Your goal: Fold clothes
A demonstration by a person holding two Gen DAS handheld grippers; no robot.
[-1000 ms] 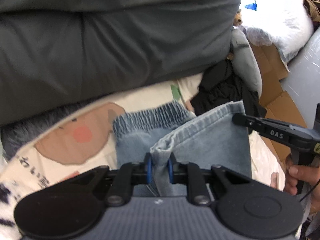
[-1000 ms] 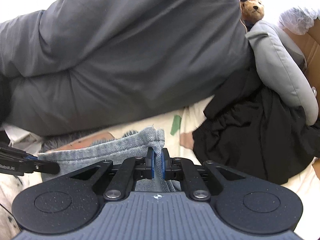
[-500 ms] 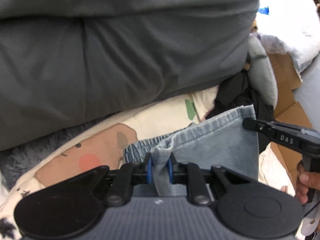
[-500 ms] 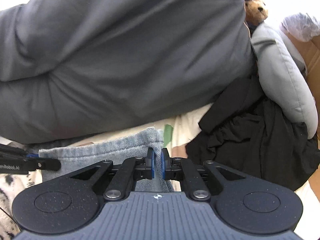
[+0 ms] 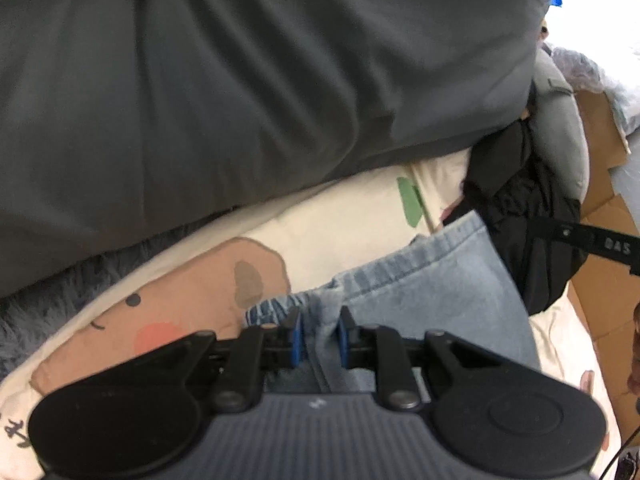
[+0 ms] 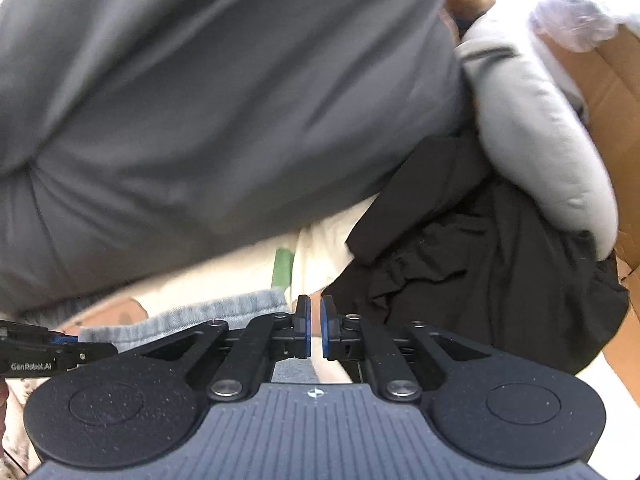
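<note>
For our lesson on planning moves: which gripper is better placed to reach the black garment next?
Right. The black garment lies just ahead of the right gripper, while the left gripper, jaws opening, has the denim between its pads.

daylight floods in from two o'clock, washing both views' upper right corners to white; the right wrist view is motion-blurred, and fisheye bending curves and darkens the edges.
</note>
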